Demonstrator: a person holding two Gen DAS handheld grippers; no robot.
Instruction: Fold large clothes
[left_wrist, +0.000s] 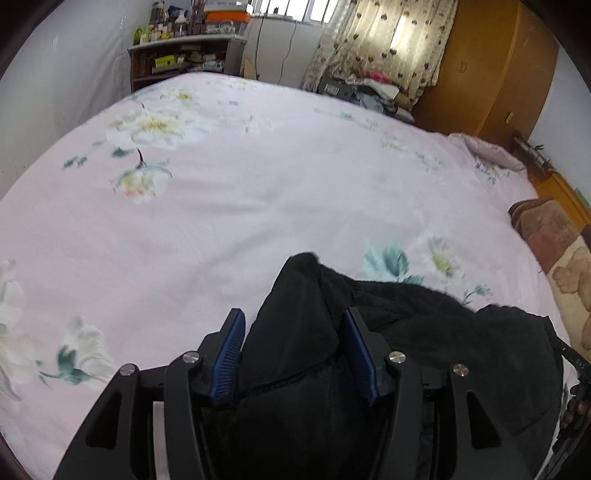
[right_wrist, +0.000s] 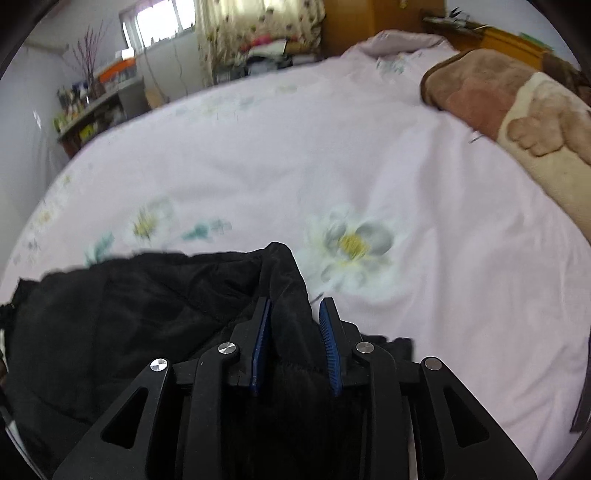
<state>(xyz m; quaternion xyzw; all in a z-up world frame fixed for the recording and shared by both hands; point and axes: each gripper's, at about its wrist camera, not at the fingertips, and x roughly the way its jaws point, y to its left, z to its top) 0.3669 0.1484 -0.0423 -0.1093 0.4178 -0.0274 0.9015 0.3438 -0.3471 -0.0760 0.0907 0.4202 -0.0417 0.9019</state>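
Observation:
A large black padded garment (left_wrist: 424, 339) hangs bunched between my two grippers above a pink flowered bed sheet (left_wrist: 240, 206). My left gripper (left_wrist: 293, 317) is shut on a thick fold at the garment's left end, its blue pads pressed against the cloth. In the right wrist view the same garment (right_wrist: 122, 306) stretches off to the left. My right gripper (right_wrist: 295, 308) is shut on a fold at its right end. The part of the garment below both grippers is hidden.
The pink sheet (right_wrist: 369, 155) covers a wide bed. A brown and cream blanket (right_wrist: 517, 110) lies at the bed's right side, also visible in the left wrist view (left_wrist: 554, 240). A cluttered shelf (left_wrist: 184, 55), curtains (left_wrist: 388, 40) and a wooden wardrobe (left_wrist: 491, 74) stand beyond the bed.

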